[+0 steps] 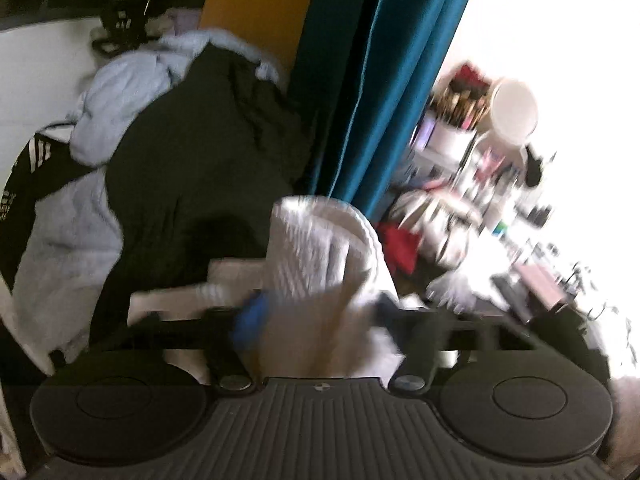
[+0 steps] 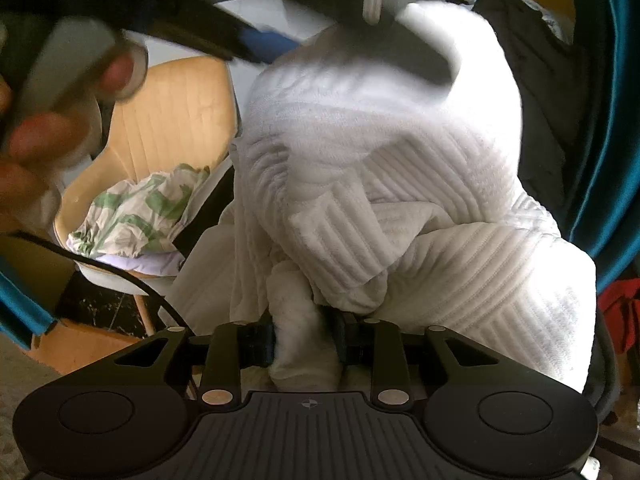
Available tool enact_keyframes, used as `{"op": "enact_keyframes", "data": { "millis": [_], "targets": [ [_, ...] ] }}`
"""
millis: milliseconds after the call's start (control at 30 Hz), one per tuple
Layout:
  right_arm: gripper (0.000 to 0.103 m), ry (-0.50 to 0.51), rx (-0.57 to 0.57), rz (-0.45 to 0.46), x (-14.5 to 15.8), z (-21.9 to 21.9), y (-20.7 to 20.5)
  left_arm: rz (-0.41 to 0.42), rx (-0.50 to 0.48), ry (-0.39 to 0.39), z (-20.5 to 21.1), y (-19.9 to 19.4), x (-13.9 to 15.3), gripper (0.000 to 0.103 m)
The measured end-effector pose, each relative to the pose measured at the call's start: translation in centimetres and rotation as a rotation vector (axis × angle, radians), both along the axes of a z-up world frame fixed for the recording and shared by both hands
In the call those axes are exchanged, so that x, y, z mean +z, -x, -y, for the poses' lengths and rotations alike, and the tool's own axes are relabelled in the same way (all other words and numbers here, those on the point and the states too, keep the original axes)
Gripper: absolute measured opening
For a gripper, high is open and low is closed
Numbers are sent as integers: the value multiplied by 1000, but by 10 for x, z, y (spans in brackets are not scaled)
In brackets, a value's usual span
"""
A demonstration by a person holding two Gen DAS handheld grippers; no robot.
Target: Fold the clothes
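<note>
1. The right gripper (image 2: 306, 340) is clamped on a bunched fold of the white ribbed garment (image 2: 380, 184), its jaws drawn in against the cloth on both sides.
2. The left gripper (image 1: 316, 316) also grips the same garment; in its own view, the white cloth (image 1: 320, 248) rises in a roll from between the blue-padded fingers (image 1: 252, 320). The picture is blurred, so how much cloth it has taken I cannot tell.
3. In the right wrist view, the left gripper (image 2: 256, 46) shows at the garment's top, with the person's hand (image 2: 60, 136) beside it at the left edge.
4. The garment hangs in the air between the two grips, carried by nothing I can see. Its long axis runs from the left gripper above down to the right gripper below, with loose folds bulging to the right.
5. Judged from this, the garment is held stretched for a fold; how far the folding has gone is not settled.
6. Room is tight: a chair (image 2: 172, 112) with a green-patterned cloth (image 2: 140, 212) stands left, the blue curtain (image 1: 380, 80) and a heap of dark and pale clothes (image 1: 192, 120) lie close beyond.
</note>
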State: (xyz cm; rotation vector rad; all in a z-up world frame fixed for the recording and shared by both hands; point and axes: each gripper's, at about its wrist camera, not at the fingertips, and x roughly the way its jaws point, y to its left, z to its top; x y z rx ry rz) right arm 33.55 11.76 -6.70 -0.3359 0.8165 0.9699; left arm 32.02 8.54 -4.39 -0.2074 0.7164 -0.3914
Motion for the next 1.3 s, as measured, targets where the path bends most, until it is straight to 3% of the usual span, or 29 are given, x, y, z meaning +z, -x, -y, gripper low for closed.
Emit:
{"op": "enact_keyframes", "data": {
  "millis": [33, 100, 267, 433, 533, 600, 667, 800, 867, 967, 1033, 1100, 1200, 1267, 1300],
  "targets": [
    [27, -5, 0, 1, 0, 1, 0, -16, 19, -22, -2, 0, -4, 16],
    [28, -31, -8, -10, 1, 7, -1, -38, 77, -74, -11, 1, -13, 15],
    [32, -85, -11, -25, 7, 19, 0, -102, 139, -92, -40, 2, -35, 14],
    [50, -111, -31, -15, 25, 37, 8, -126, 148, -125, -46, 4, -54, 14],
    [52, -123, -76, 9, 41, 60, 12, -134, 149, -123, -49, 4, -60, 14],
    [62, -127, -126, 33, 48, 75, 16, -137, 147, -123, -52, 5, -62, 14],
    [63, -135, -175, 43, 53, 91, 16, -144, 148, -113, -56, 5, -65, 14],
    [66, -129, -261, 25, 48, 112, 7, -154, 174, -69, -62, 12, -69, 14],
    [73, -106, -266, 39, 40, 105, 2, -165, 185, -66, -63, 16, -71, 14],
    [72, -77, -255, 48, 29, 91, -6, -194, 207, -53, -67, 24, -75, 14],
    [58, -69, -223, 39, 17, 72, -12, -213, 215, -61, -70, 29, -78, 14],
    [54, -63, -200, 39, 9, 58, -17, -233, 212, -65, -73, 34, -81, 15],
    [43, -49, -181, 50, 8, 49, -24, -225, 220, -97, -78, 38, -74, 33],
    [40, -40, -168, 58, 8, 43, -29, -190, 231, -145, -81, 43, -66, 64],
    [39, -36, -162, 62, 8, 40, -31, -162, 229, -163, -83, 47, -59, 67]
  ]
}}
